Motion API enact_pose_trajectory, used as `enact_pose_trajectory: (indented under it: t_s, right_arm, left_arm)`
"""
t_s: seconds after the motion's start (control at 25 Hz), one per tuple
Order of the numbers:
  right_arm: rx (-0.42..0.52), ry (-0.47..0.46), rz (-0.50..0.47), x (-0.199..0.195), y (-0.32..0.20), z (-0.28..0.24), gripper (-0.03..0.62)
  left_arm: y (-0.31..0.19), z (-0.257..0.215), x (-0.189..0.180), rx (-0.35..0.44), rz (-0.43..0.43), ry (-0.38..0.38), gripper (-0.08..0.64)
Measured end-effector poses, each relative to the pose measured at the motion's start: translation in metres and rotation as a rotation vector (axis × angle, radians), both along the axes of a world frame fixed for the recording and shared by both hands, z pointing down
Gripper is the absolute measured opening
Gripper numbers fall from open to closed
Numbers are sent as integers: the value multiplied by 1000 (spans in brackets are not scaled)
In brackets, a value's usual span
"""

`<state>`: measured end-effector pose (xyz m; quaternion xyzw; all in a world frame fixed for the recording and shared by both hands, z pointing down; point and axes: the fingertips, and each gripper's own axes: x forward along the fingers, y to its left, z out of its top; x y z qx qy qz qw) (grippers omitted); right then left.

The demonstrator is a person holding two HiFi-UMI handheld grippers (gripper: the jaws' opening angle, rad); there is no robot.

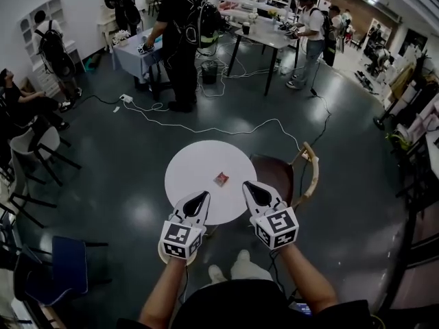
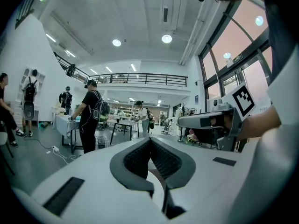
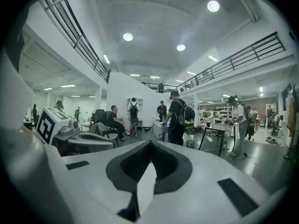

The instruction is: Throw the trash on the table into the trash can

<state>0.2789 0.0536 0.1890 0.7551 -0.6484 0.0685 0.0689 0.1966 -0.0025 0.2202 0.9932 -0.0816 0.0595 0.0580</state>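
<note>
Trash [image 1: 221, 178], a small reddish wrapper, lies just beyond the left gripper [image 1: 202, 197] and the right gripper [image 1: 247, 186], both with jaws pressed together and nothing between them. Both grippers hang over the near side of a round white table [image 1: 188, 160], and the wrapper sits near its middle. A wooden chair [image 1: 306, 173] stands at the table's right.

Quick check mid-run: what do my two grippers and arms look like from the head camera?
Both the left gripper and the right gripper have white tapering bodies with dark ribbed pads. Each carries a cube with black-and-white square markers. The forearms are unsleeved, and the top is dark.
</note>
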Motion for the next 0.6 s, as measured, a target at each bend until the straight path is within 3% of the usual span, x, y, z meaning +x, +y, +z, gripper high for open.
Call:
enact_pose_trajectory:
  t_s: [0.36, 0.6]
  right_arm:
    - [1, -3, -8, 14, -9, 13, 18]
    - [-7, -23, -13, 44, -17, 29, 18]
  left_arm:
    - [-5, 13, 9, -3, -13, -21, 15]
    - [-14, 32, 39, -14, -6, -65, 15]
